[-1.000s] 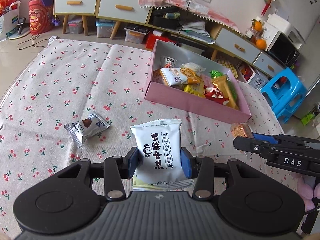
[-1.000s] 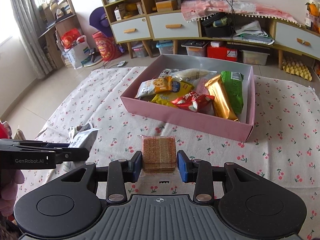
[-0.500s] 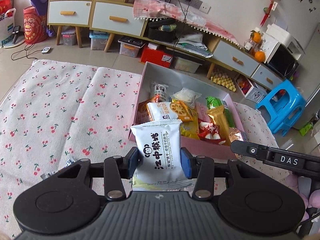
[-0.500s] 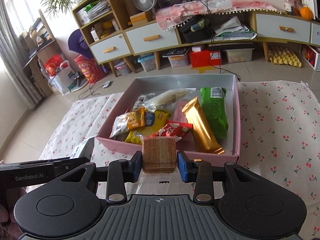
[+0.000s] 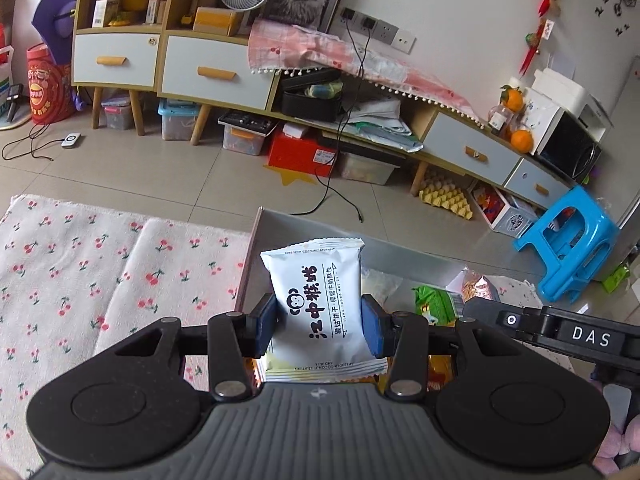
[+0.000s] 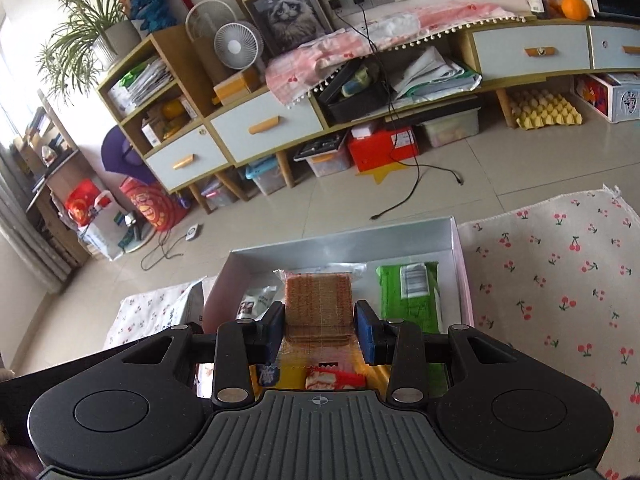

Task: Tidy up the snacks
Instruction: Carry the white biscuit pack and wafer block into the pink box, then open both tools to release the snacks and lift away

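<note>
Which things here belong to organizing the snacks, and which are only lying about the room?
Job:
left gripper
white packet
right gripper
wafer pack
pink box
green pack

Lying about:
fan
cat picture
blue stool
oranges

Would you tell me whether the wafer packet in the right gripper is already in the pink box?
Not yet: the wafer packet is clamped in the right gripper, above the box.

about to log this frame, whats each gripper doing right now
Left gripper: closed on the white snack packet, above the pink box.
Right gripper: closed on the wafer pack, above the same box.
</note>
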`<state>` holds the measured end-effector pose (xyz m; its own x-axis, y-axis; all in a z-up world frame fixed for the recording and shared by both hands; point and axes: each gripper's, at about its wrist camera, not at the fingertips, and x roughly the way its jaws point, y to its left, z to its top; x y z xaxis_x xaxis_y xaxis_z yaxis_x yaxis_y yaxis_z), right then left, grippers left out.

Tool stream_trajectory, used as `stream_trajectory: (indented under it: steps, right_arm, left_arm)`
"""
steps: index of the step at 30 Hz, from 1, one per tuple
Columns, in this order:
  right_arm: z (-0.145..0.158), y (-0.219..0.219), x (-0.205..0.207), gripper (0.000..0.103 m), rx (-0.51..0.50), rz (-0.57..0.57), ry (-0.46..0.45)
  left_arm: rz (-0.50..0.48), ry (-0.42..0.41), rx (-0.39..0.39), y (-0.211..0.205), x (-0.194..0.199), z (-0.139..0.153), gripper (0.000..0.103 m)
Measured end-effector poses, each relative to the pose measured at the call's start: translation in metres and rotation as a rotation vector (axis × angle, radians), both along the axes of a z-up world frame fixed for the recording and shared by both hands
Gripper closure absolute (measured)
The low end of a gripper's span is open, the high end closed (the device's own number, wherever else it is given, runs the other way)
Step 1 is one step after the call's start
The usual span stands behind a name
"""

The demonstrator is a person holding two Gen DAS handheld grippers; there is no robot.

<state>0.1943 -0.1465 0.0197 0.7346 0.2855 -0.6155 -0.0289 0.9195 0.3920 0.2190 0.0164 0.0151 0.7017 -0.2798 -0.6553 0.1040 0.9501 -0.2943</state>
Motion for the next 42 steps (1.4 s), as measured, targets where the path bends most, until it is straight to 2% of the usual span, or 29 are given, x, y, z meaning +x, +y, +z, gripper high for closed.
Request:
stream_trajectory:
  steps: [9,16,18,21,23,27,29,42]
  right_arm:
    - [-0.021,-0.008,0.027,0.067,0.023,-0.029,0.031]
    - [-0.023,-0.011,0.029,0.063,0.041,-0.030,0.011]
    - [-0.022,-0.013,0.028,0.063,0.067,-0.028,0.007]
    - [-0.020,-0.016,0.028,0.051,0.095,-0.035,0.014]
    - [-0.017,-0.016,0.026,0.050,0.092,-0.038,0.011]
    - [-0.009,-0.016,0.021,0.046,0.087,-0.044,0.014]
    - [-0.003,-0.015,0.017,0.039,0.080,-0.047,0.008]
    - [0.038,-0.006,-0.032,0.032,0.008,-0.016,-0.002]
  left_arm:
    - [-0.069,0.002,0.036,-0.016,0.023,-0.007,0.061]
    - [-0.098,-0.001,0.045,-0.020,0.026,-0.011,0.059]
    - [-0.093,-0.012,0.050,-0.019,0.025,-0.010,0.054]
    - [-0.100,-0.017,0.044,-0.020,0.023,-0.008,0.048]
    - [-0.098,-0.020,0.053,-0.022,0.021,-0.006,0.040]
    - [-0.102,-0.029,0.070,-0.024,0.015,0.000,0.034]
    - [-0.101,-0.032,0.071,-0.024,0.011,0.004,0.031]
    - [-0.075,-0.034,0.096,-0.018,-0.031,0.032,0.014]
